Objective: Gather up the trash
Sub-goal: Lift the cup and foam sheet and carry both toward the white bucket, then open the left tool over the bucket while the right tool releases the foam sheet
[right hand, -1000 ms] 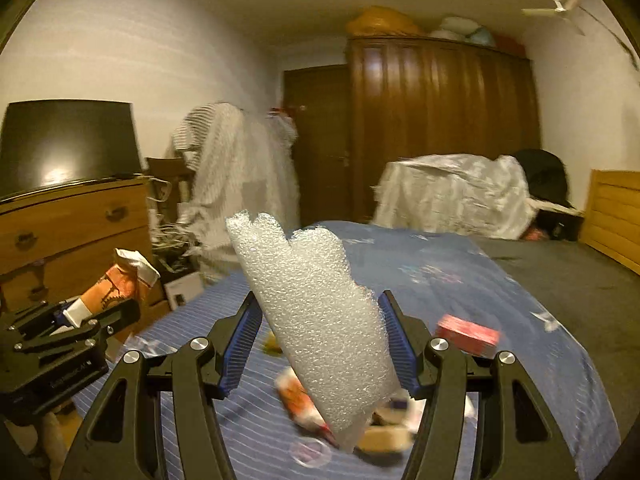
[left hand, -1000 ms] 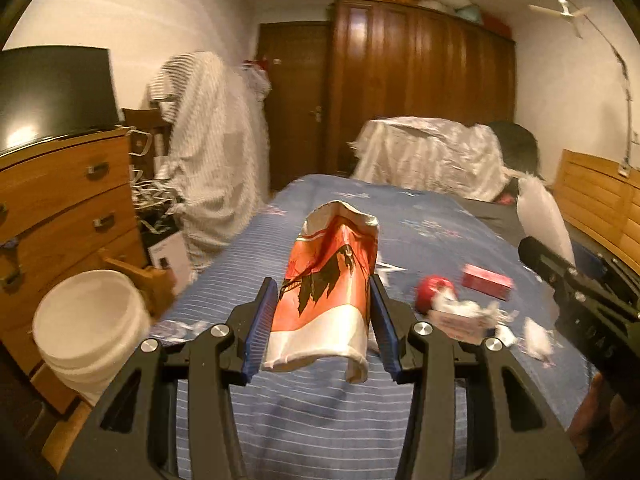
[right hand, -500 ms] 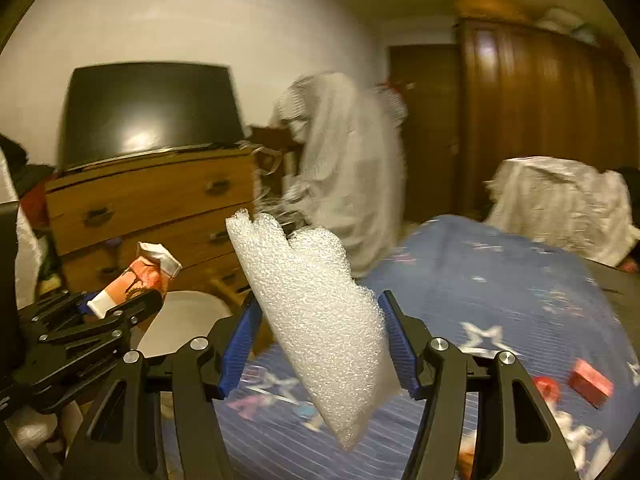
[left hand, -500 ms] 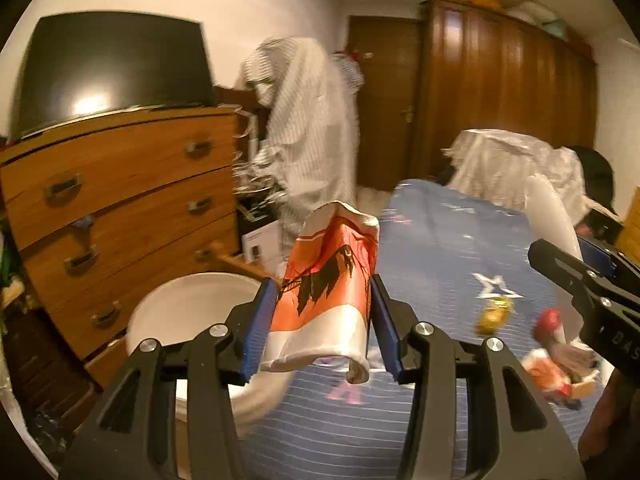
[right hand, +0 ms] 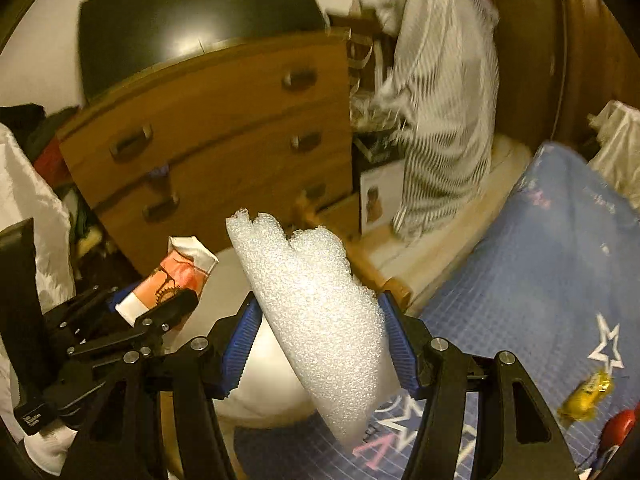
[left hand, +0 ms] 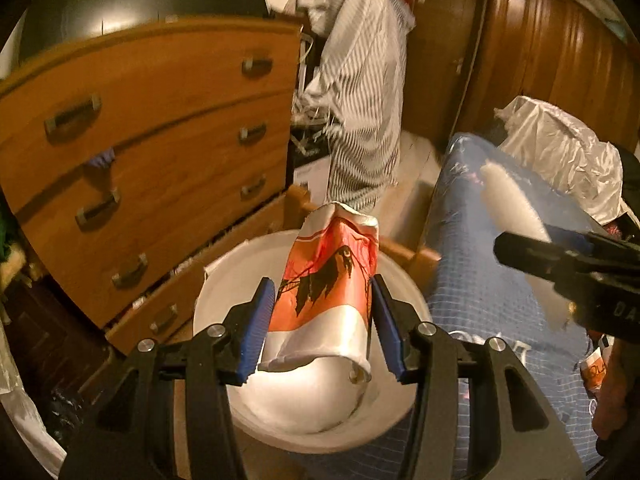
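My left gripper (left hand: 322, 292) is shut on a crumpled orange-and-white wrapper (left hand: 328, 276), which hangs right above the mouth of a white bucket (left hand: 236, 256) on the floor by the bed. My right gripper (right hand: 318, 300) is shut on a white foam sheet (right hand: 316, 304) and hovers at the bed's edge beside the bucket (right hand: 264, 392). The left gripper (right hand: 156, 304) and its wrapper (right hand: 176, 272) show at the left of the right wrist view. In the left wrist view the right gripper (left hand: 560, 256) and its foam (left hand: 508, 204) sit at the right.
A wooden chest of drawers (left hand: 160, 140) stands close behind the bucket, with a dark TV (right hand: 192, 20) on top. A blue star-print bed (right hand: 540, 280) fills the right; on it lie a yellow wrapper (right hand: 586, 394) and a red item (right hand: 618, 428). A striped cloth (left hand: 360, 100) drapes something further back.
Both grippers have swung left from over the bed to the bucket by the drawers, still carrying the wrapper and the foam. The bucket now lies directly under the left gripper.
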A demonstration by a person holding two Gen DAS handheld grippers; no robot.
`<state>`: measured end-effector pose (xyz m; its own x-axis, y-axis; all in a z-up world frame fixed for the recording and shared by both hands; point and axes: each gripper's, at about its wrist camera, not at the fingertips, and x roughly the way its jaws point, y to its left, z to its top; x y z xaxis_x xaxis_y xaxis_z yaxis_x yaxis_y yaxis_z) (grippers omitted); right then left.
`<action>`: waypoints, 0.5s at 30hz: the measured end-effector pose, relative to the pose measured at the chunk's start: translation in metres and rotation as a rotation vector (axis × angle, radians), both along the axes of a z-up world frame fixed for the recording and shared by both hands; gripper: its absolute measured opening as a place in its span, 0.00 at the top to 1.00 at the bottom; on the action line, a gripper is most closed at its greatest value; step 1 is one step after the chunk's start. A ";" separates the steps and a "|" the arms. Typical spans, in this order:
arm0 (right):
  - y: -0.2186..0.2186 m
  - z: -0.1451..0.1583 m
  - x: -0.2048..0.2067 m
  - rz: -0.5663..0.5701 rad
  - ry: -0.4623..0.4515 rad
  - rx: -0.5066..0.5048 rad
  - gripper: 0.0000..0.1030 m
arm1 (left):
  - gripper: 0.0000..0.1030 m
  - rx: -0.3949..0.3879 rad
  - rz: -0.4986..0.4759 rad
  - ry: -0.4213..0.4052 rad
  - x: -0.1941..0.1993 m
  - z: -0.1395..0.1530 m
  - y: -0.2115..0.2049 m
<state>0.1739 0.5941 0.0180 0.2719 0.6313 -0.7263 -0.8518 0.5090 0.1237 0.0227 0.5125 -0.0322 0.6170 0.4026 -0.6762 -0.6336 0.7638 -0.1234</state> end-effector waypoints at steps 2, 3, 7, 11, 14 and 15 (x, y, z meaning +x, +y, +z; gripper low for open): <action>0.010 -0.019 0.006 0.008 0.024 -0.036 0.41 | 0.54 -0.019 0.007 0.021 0.002 -0.009 0.012; 0.028 -0.028 0.009 0.017 0.052 -0.062 0.41 | 0.54 -0.035 0.005 0.031 0.003 -0.015 0.019; 0.030 -0.062 0.014 0.035 0.097 -0.118 0.41 | 0.54 -0.084 0.012 0.060 0.006 -0.035 0.040; 0.031 -0.077 0.018 0.046 0.107 -0.145 0.40 | 0.54 -0.110 0.023 0.079 0.004 -0.050 0.052; 0.028 -0.084 0.016 0.050 0.112 -0.146 0.40 | 0.54 -0.118 0.028 0.081 0.003 -0.055 0.056; 0.027 -0.087 0.016 0.049 0.114 -0.144 0.40 | 0.54 -0.121 0.030 0.078 0.002 -0.055 0.057</action>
